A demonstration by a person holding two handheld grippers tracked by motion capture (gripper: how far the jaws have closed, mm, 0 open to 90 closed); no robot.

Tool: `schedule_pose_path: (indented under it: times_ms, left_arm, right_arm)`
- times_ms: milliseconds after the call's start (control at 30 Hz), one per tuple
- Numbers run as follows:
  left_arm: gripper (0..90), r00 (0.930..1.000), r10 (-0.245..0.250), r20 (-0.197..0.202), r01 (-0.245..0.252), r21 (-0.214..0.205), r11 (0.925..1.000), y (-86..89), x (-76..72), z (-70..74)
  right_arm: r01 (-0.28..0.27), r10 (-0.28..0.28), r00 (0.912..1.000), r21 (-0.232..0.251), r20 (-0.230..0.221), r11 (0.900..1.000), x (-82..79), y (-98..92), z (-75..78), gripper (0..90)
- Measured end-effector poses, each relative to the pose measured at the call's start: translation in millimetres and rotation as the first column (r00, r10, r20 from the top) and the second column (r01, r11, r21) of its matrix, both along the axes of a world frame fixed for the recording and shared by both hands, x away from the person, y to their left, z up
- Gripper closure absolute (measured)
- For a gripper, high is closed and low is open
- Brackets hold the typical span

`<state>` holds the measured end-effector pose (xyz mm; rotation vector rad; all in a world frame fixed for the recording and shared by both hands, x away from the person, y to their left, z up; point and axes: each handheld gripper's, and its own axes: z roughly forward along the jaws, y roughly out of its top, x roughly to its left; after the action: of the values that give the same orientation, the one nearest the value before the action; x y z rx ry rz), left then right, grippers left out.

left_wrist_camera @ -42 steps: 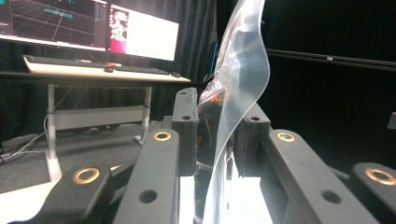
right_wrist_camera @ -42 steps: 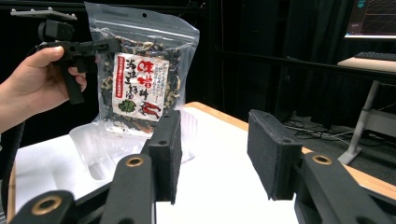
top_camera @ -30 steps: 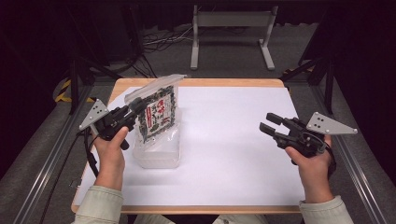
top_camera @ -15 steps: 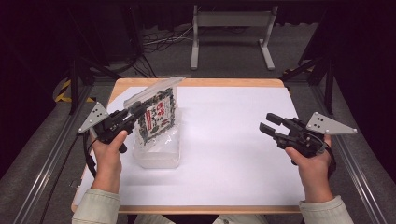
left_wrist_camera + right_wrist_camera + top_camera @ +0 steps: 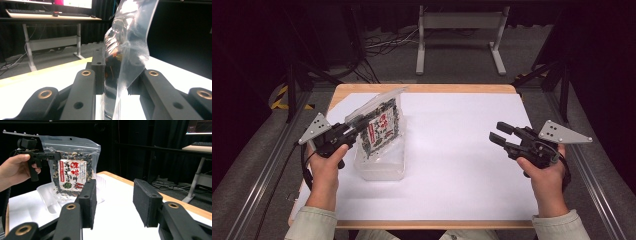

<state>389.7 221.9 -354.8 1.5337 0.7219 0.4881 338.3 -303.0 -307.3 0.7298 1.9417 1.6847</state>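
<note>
A clear zip bag [image 5: 379, 122] of dark snack mix with a red and white label hangs upright and tilted over the left part of the table. My left gripper [image 5: 358, 123] is shut on its left edge. In the left gripper view the film of the bag [image 5: 127, 45] is pinched between the black jaws of the left gripper [image 5: 117, 75]. The bag's bottom sits in or just above a clear plastic tray [image 5: 382, 167]. My right gripper [image 5: 501, 133] hovers at the right of the table, open and holding nothing. The right gripper view shows the right gripper [image 5: 115, 200] facing the bag [image 5: 72, 170], the left gripper [image 5: 37, 157] and the tray [image 5: 47, 195].
A white sheet [image 5: 452, 150] covers the wooden table [image 5: 427, 88]. A metal stand [image 5: 459, 22] and cables lie on the floor beyond the far edge. Rails [image 5: 597, 185] run along both sides of the table.
The left gripper has shifted very slightly with the bag, which leans a little more. The right gripper has kept still.
</note>
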Motion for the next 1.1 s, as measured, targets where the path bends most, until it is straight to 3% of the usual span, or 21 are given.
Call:
schedule_pose_path:
  times_ms: [300, 833, 967, 1100]
  left_arm:
    - [73.1, 0.9998, 0.012, -0.018, -0.013, -0.024, 0.9996, 11.6, -0.7, -9.2]
    - [72.0, 0.9991, 0.036, -0.021, -0.036, -0.006, 0.9993, 11.7, 0.4, -8.4]
    - [65.9, 0.9984, 0.052, -0.023, -0.051, 0.04, 0.9979, 9.2, -1.2, -7.2]
    - [58.3, 0.9985, 0.049, -0.021, -0.049, 0.024, 0.9985, 9.9, -2.6, -7.7]
  right_arm:
    - [-0.002, 0.002, 1.0, -0.002, -0.003, 1.0, 0.3, 0.4, -1.1, 54.3]
    - [0.009, -0.01, 0.9998, -0.01, -0.018, 0.9999, 2.1, -0.9, -5.1, 54.1]
    - [0.012, -0.012, 0.9997, -0.009, -0.021, 0.9999, 2.1, -1.7, -5.6, 53.9]
    - [0.015, -0.015, 0.9997, -0.012, -0.02, 0.9998, 1.4, -2.2, -5.5, 53.7]
